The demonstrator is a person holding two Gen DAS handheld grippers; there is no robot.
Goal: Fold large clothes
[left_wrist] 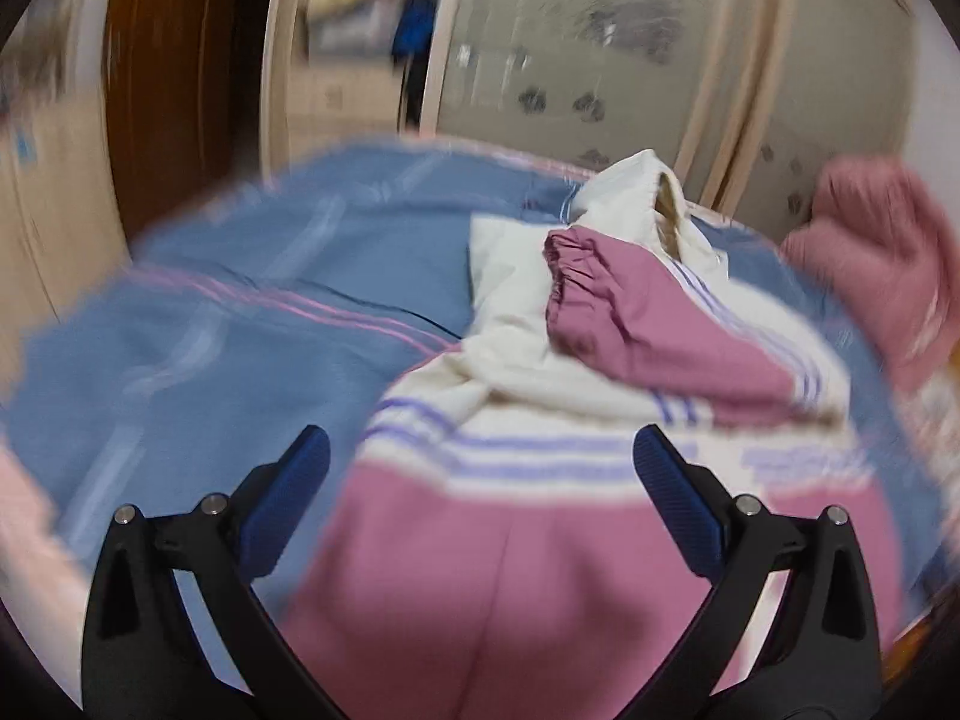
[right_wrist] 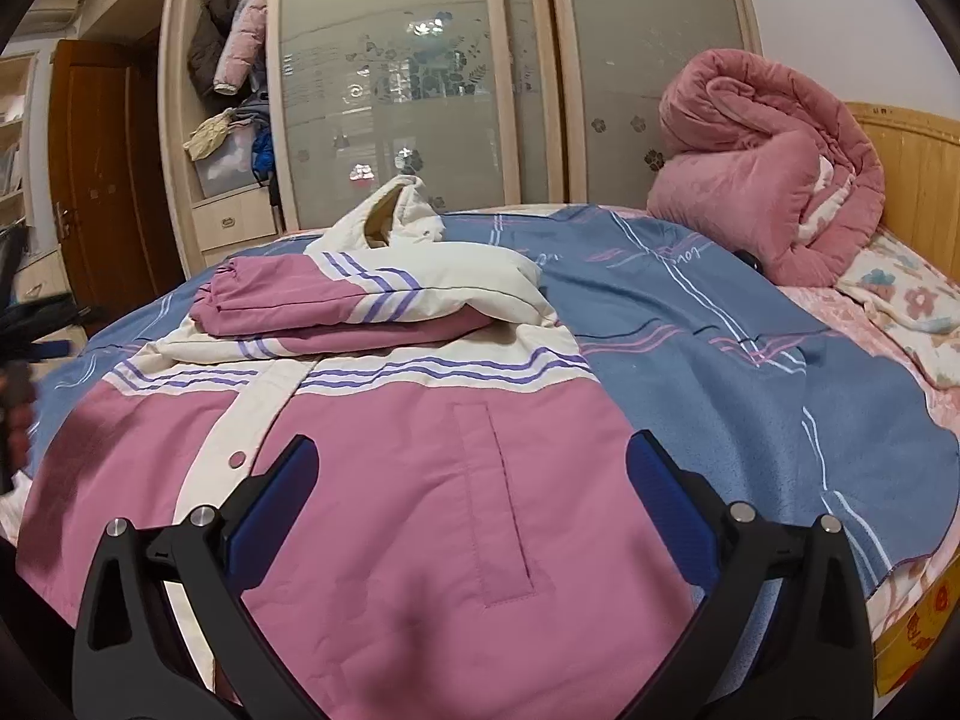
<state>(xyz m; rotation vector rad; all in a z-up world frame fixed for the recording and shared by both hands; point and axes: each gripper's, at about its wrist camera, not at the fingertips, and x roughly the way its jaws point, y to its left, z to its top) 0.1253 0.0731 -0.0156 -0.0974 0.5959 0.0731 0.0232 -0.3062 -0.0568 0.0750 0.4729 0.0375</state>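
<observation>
A pink and cream jacket (right_wrist: 390, 450) with purple stripes lies spread front-up on the bed, snaps and a slit pocket showing. Both sleeves are folded across its chest, the top sleeve (right_wrist: 288, 294) lying flat, and the cream hood (right_wrist: 390, 204) stands up at the far end. In the blurred left wrist view the same jacket (left_wrist: 540, 588) fills the lower middle, with a gathered pink cuff (left_wrist: 576, 276) on top. My left gripper (left_wrist: 480, 444) hangs open above the jacket's hem area, holding nothing. My right gripper (right_wrist: 474, 444) is open too, over the pocket side, nothing between its pads.
A blue striped sheet (right_wrist: 690, 330) covers the bed. A rolled pink quilt (right_wrist: 762, 180) and a floral pillow (right_wrist: 900, 300) sit by the wooden headboard (right_wrist: 918, 180). Behind the bed are frosted wardrobe doors (right_wrist: 420, 90), an open closet shelf (right_wrist: 234, 90) and a brown door (right_wrist: 102, 180).
</observation>
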